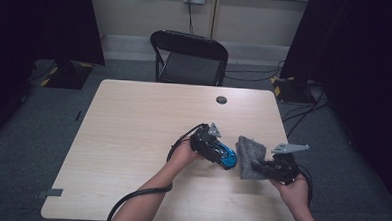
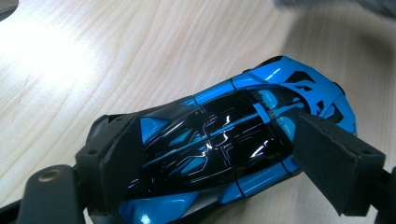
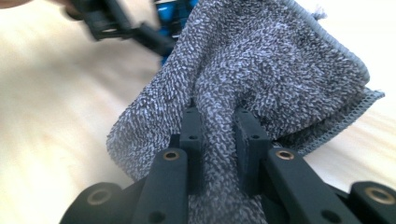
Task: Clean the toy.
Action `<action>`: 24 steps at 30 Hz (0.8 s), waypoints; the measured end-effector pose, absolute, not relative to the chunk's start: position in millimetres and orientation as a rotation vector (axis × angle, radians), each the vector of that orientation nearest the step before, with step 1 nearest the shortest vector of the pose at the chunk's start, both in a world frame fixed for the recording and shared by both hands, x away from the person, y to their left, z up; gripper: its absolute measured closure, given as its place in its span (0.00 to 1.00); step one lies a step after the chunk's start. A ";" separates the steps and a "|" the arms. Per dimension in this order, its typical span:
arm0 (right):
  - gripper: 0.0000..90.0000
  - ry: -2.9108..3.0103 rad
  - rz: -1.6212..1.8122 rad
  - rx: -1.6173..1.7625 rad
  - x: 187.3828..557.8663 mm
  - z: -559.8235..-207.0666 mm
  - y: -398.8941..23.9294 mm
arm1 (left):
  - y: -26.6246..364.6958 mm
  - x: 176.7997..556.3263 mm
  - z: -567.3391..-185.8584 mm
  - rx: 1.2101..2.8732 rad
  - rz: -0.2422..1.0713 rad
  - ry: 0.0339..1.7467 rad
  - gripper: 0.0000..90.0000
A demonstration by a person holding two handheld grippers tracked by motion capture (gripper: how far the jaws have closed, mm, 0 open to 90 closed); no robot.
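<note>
The left gripper (image 1: 221,152) is clamping the glossy blue-and-black toy car (image 2: 229,144) above the pale wooden surface (image 1: 132,138) while the right gripper (image 3: 218,122), pinching the grey terry cloth (image 3: 261,70) beside the car, is risking knocking it loose by wiping hard.

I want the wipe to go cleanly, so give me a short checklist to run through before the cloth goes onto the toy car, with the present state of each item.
1. Left hand-held gripper clamps the blue toy car across its body: ok.
2. Right hand-held gripper pinches a fold of the grey cloth: ok.
3. Cloth hangs free beyond the jaws, enough to wipe with: ok.
4. Cloth touches the car: not ok in the high view, it hangs close beside it.
5. Car's wheels rest on the table: cannot tell.
6. Table around the car has nothing in the way: ok.
</note>
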State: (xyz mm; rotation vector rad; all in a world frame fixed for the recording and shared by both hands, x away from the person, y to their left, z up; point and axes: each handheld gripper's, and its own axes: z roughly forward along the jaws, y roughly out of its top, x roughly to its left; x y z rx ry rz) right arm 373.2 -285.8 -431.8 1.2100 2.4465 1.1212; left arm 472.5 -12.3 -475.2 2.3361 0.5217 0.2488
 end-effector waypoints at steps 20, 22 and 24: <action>0.83 2.515 0.793 1.152 389.6 -470.2 -265.6 | -12.7 471.8 -475.3 2.333 0.246 0.523 0.18; 0.83 2.530 0.792 1.137 387.4 -470.3 -261.1 | -12.7 471.9 -475.1 2.336 0.247 0.522 0.18; 0.83 2.544 0.799 1.124 385.2 -470.2 -258.4 | -12.8 471.9 -475.1 2.336 0.247 0.522 0.18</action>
